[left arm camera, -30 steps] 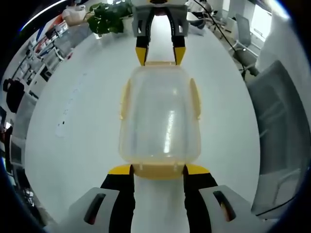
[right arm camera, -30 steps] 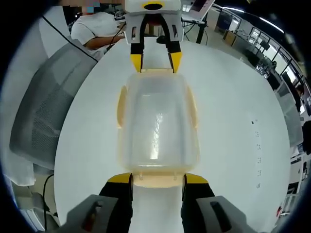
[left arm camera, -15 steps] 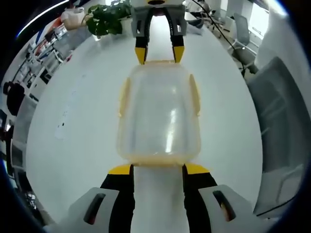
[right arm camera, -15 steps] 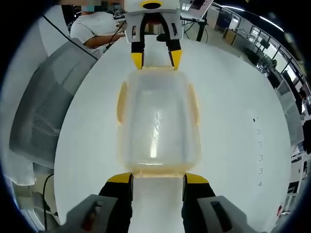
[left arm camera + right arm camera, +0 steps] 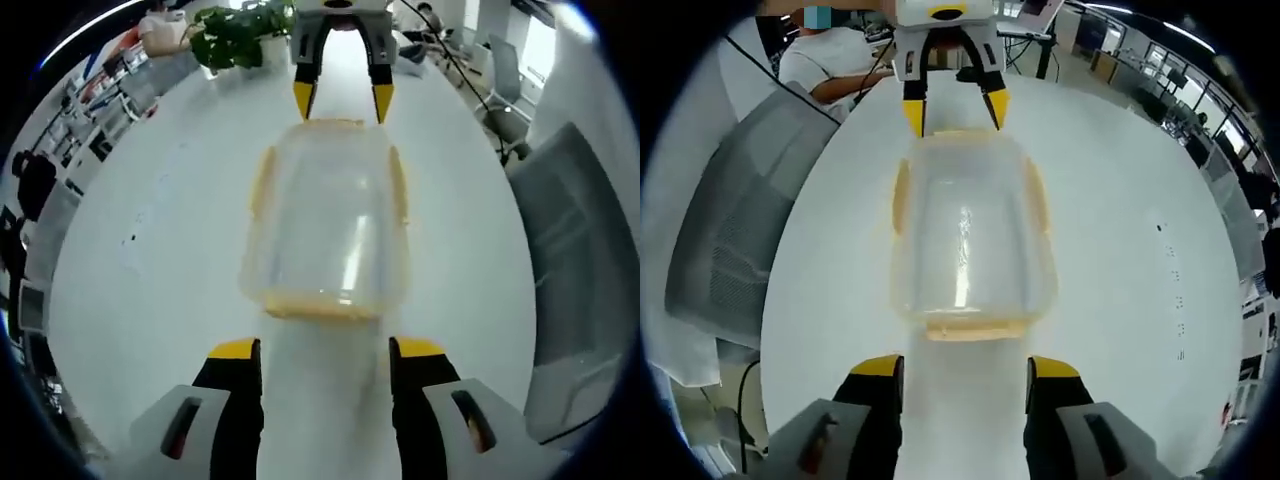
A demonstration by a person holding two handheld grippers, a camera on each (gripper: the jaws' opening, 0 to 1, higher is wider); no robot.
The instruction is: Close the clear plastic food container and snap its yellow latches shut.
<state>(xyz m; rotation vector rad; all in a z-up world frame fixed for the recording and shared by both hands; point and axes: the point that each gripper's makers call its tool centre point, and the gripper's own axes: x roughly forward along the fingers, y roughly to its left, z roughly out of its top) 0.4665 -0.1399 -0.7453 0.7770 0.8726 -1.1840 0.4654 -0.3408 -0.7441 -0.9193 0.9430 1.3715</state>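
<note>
Overhead-lit white table point(image 5: 150, 260) under clear container point(image 5: 328, 225), grey chair point(image 5: 580, 270) beside.

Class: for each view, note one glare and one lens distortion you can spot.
Left gripper view: a bright streak of glare on the container's clear lid; the table edge bows. Right gripper view: a similar streak on the container; the chair curves.

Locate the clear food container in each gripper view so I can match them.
Left gripper view: the container sits centre, on the white table, just beyond the left gripper's open jaws.
Right gripper view: the container sits centre, ahead of the right gripper's open jaws.
Shared landmark: in each view the opposite gripper hangs at the container's far end.
</note>
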